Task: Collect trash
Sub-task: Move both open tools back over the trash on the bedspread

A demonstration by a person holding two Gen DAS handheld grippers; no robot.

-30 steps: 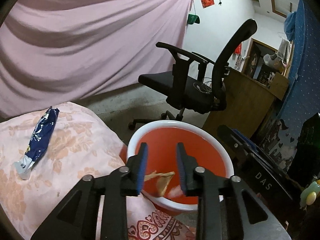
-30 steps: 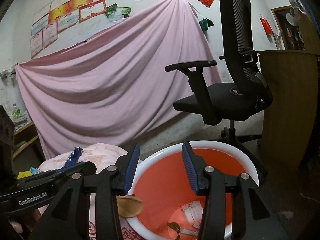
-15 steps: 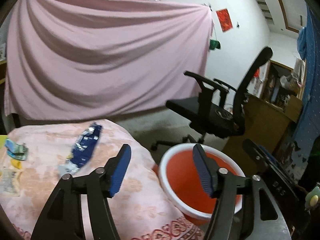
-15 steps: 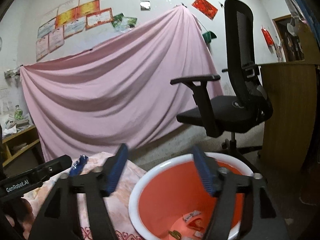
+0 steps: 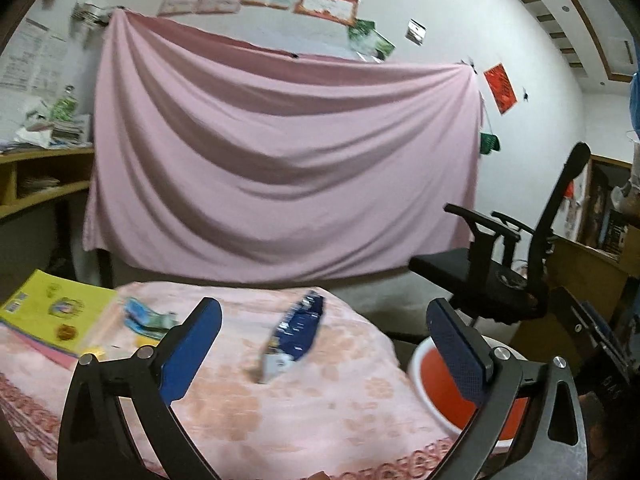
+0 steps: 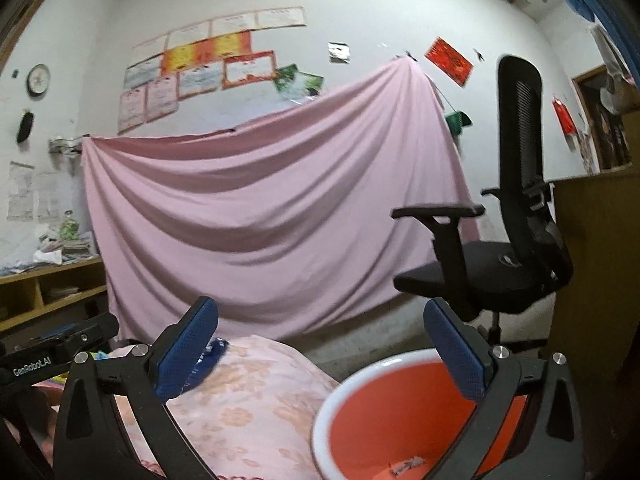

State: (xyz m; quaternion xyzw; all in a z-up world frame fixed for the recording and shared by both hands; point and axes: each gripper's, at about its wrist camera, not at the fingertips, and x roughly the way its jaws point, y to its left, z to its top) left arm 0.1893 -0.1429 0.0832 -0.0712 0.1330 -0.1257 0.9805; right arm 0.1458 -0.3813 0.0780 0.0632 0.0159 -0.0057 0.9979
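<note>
A dark blue snack wrapper [image 5: 296,330] lies on the pink floral tablecloth [image 5: 320,412], straight ahead of my left gripper [image 5: 324,350], which is wide open and empty above the cloth. Smaller scraps [image 5: 146,322] lie further left. The red basin with a white rim [image 5: 428,376] stands low at the right of the table. My right gripper [image 6: 322,344] is wide open and empty above the basin [image 6: 332,420], where bits of trash [image 6: 404,465] lie at the bottom. The wrapper [image 6: 208,360] peeks out behind its left finger.
A yellow book [image 5: 52,310] lies at the table's left. A black office chair [image 5: 516,264] stands right of the basin, with a wooden desk [image 6: 592,264] beyond. A pink sheet [image 5: 280,168] hangs behind. The left gripper's body [image 6: 52,354] shows at the right view's left edge.
Both grippers opened from nearly shut to wide. The left gripper swung left from over the basin to face the wrapper on the table. The right gripper rose and tilted up above the basin.
</note>
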